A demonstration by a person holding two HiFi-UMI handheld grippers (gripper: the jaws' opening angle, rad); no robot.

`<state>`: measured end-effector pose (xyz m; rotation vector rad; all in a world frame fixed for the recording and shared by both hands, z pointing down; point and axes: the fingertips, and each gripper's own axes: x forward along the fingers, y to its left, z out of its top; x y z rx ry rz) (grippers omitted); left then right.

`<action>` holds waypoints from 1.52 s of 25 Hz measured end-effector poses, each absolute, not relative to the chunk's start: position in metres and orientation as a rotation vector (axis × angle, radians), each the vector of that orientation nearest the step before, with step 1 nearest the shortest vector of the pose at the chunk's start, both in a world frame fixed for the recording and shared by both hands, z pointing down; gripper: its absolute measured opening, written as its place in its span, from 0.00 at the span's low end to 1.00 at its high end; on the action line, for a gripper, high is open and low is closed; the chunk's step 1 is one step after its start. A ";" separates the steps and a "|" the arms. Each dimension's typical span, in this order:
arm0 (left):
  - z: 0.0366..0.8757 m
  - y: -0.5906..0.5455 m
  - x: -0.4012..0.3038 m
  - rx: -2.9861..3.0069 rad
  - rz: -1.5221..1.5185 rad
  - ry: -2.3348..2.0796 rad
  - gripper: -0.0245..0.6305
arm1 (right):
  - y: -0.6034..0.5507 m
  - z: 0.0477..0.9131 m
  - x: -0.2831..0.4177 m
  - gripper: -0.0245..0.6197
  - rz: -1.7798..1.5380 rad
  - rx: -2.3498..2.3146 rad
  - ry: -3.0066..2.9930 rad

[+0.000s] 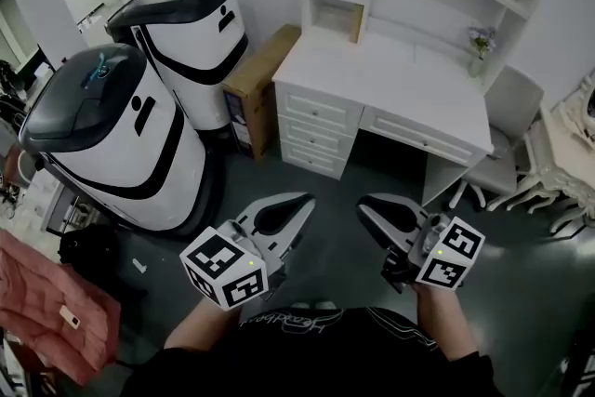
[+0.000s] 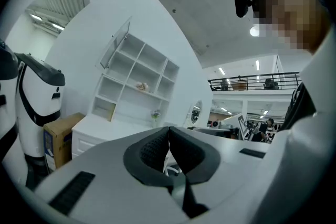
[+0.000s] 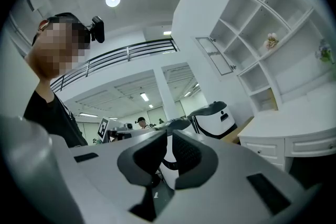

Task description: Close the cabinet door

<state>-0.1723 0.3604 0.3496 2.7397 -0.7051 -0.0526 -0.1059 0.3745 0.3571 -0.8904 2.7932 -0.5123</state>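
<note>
Standing well back from the white wooden desk surface [image 1: 390,84], I hold the left gripper [image 1: 299,205] with fingers closed and the right gripper [image 1: 369,206] with fingers a sliver apart. The next step, as I judge it, is reaching the raised glass-paned cabinet door [image 2: 116,44].

Cabinet door [image 3: 215,55], white-framed with a clear pane, stands swung open and tilted outward at the upper left corner of the white shelf unit [image 3: 278,13].

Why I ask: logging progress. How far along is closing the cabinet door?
Nothing done: the cabinet door stands open on the hutch. In hand: nothing; left gripper and right gripper are empty, short of the desk. Still to do: reach it, push it shut.
</note>
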 end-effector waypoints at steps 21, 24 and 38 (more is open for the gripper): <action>0.383 0.278 -0.210 2.723 -0.010 -0.698 0.07 | 0.293 0.382 -0.126 0.13 -0.565 -0.902 2.717; 0.379 0.251 -0.210 2.742 -0.032 -0.710 0.07 | 0.264 0.376 -0.127 0.13 -0.521 -0.885 2.739; 0.352 0.015 -0.133 2.782 -0.073 -0.733 0.07 | 0.028 0.351 -0.053 0.13 -0.481 -0.837 2.750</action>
